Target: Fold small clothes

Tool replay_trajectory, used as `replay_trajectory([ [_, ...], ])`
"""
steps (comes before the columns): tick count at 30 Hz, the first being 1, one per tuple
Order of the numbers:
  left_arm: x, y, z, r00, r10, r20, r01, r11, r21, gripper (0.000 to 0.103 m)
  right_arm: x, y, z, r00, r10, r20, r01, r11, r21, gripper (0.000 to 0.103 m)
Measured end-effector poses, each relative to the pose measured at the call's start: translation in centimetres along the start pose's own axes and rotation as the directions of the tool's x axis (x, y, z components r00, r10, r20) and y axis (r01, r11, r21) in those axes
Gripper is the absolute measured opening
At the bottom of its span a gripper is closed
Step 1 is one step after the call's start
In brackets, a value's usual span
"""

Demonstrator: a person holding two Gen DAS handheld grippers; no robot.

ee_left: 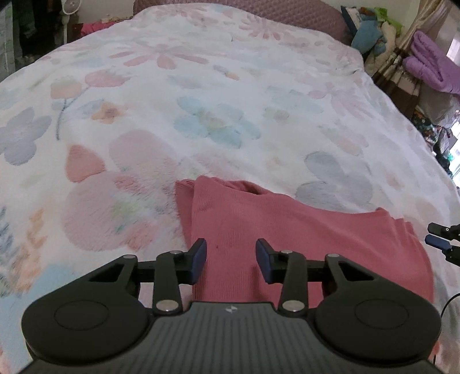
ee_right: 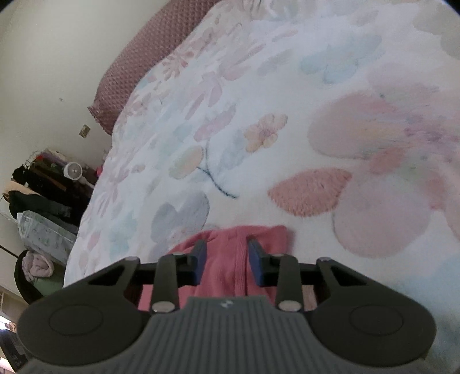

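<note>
A pink ribbed garment (ee_left: pixel 287 230) lies flat on the floral bedspread (ee_left: pixel 201 100), partly folded with a layered edge at its left. My left gripper (ee_left: pixel 231 260) is open above the garment's near part, fingers apart, holding nothing. My right gripper (ee_right: pixel 225 261) is open over another edge of the same pink garment (ee_right: pixel 227 259), its fingers either side of a ribbed hem strip. The right gripper's fingertips (ee_left: pixel 438 240) also show at the right edge of the left wrist view, beside the garment's right corner.
The bed fills both views, with a mauve quilted headboard cushion (ee_left: pixel 287 11) at its far end. Clutter of clothes and purple bedding (ee_left: pixel 431 66) stands right of the bed. A clothes rack and small fan (ee_right: pixel 73 171) stand off the bed's other side.
</note>
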State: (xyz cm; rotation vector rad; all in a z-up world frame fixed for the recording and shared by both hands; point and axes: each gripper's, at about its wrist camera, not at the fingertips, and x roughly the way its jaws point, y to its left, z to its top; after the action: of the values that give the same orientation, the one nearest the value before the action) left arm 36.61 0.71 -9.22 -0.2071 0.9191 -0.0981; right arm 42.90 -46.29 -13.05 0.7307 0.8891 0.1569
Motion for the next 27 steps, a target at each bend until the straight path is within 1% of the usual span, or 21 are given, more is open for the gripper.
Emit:
replay_trajectory([
  [2,1.0,-0.1,0.1,1.0,0.015,-0.012,-0.015,1.0,0.008,0.045,1.4,-0.2,0.5,1.0,-0.018,-0.019,0.018,1.0,-0.005,0.029],
  [4,1.6,-0.1,0.1,1.0,0.022,-0.019,-0.022,1.0,0.017,0.045,2.6,-0.5,0.6,0.999,-0.013,-0.036,0.013,1.0,-0.002,0.02],
  [5,1.9,-0.1,0.0,0.999,0.026,-0.023,-0.025,0.999,0.022,0.044,3.0,-0.6,0.7,0.999,-0.003,-0.045,0.003,1.0,-0.002,0.016],
  [6,2.1,-0.2,-0.1,0.999,0.03,-0.027,-0.029,0.999,0.028,0.043,3.4,-0.5,0.7,0.998,0.007,-0.057,-0.007,1.0,-0.012,0.005],
  [7,2.3,-0.3,-0.2,0.999,0.037,-0.03,-0.036,0.999,0.035,0.042,3.7,-0.3,0.8,0.998,0.011,-0.068,-0.013,0.999,-0.03,0.0],
  [8,2.5,-0.4,-0.2,0.999,0.042,-0.031,-0.04,0.998,0.043,0.042,3.6,0.0,0.9,0.998,-0.001,-0.058,-0.002,0.998,-0.06,0.0],
  [10,2.6,-0.5,-0.4,0.998,0.048,-0.033,-0.046,0.997,0.055,0.042,2.6,0.7,1.2,1.0,-0.009,0.009,0.01,0.993,-0.114,0.0],
  [11,2.6,-0.5,-0.5,0.998,0.053,-0.032,-0.05,0.997,0.062,0.042,2.2,0.7,1.6,0.999,-0.021,0.037,0.025,0.993,-0.118,0.0],
  [13,2.7,-0.6,-0.6,0.998,0.059,-0.034,-0.057,0.996,0.067,0.042,2.3,0.3,2.2,0.997,-0.059,0.041,0.063,0.991,-0.116,0.0],
  [14,2.7,-0.6,-0.6,0.998,0.062,-0.033,-0.059,0.996,0.066,0.042,2.6,0.0,2.4,0.998,-0.059,0.017,0.061,0.992,-0.113,0.0],
  [15,2.6,-0.7,-0.7,0.998,0.063,-0.031,-0.061,0.996,0.063,0.042,3.0,-0.2,2.5,0.998,-0.054,-0.012,0.053,0.993,-0.109,0.0],
  [16,2.6,-0.7,-0.6,0.998,0.06,-0.032,-0.058,0.996,0.064,0.042,3.0,-0.3,2.4,0.999,-0.046,-0.027,0.043,0.993,-0.106,0.003],
  [17,2.6,-0.7,-0.7,0.998,0.058,-0.031,-0.056,0.996,0.063,0.042,2.8,-0.4,2.1,0.999,-0.03,-0.021,0.027,0.994,-0.103,0.006],
  [19,2.8,-0.8,-0.7,0.998,0.062,-0.033,-0.06,0.996,0.066,0.042,2.3,-0.5,1.8,1.0,0.007,-0.022,-0.009,0.997,-0.076,0.033],
  [21,2.9,-0.8,-0.6,0.997,0.065,-0.035,-0.063,0.996,0.061,0.042,2.6,-0.4,1.6,1.0,0.01,-0.027,-0.011,0.998,-0.068,0.033],
  [23,2.8,-0.7,-0.5,0.997,0.062,-0.041,-0.06,0.997,0.045,0.042,3.5,-0.2,1.5,0.998,-0.01,-0.056,0.006,0.997,-0.073,0.032],
  [24,2.8,-0.7,-0.5,0.997,0.06,-0.046,-0.059,0.998,0.039,0.042,4.1,0.0,1.5,0.998,-0.014,-0.069,0.008,0.997,-0.081,0.024],
  [25,2.8,-0.6,-0.4,0.997,0.061,-0.053,-0.059,0.998,0.035,0.042,4.4,0.3,1.5,0.997,-0.011,-0.075,0.004,0.995,-0.095,0.005],
  [27,2.8,-0.7,-0.4,0.996,0.064,-0.059,-0.061,0.997,0.04,0.042,4.5,1.2,1.3,0.997,-0.008,-0.073,-0.003,0.988,-0.152,0.003],
])
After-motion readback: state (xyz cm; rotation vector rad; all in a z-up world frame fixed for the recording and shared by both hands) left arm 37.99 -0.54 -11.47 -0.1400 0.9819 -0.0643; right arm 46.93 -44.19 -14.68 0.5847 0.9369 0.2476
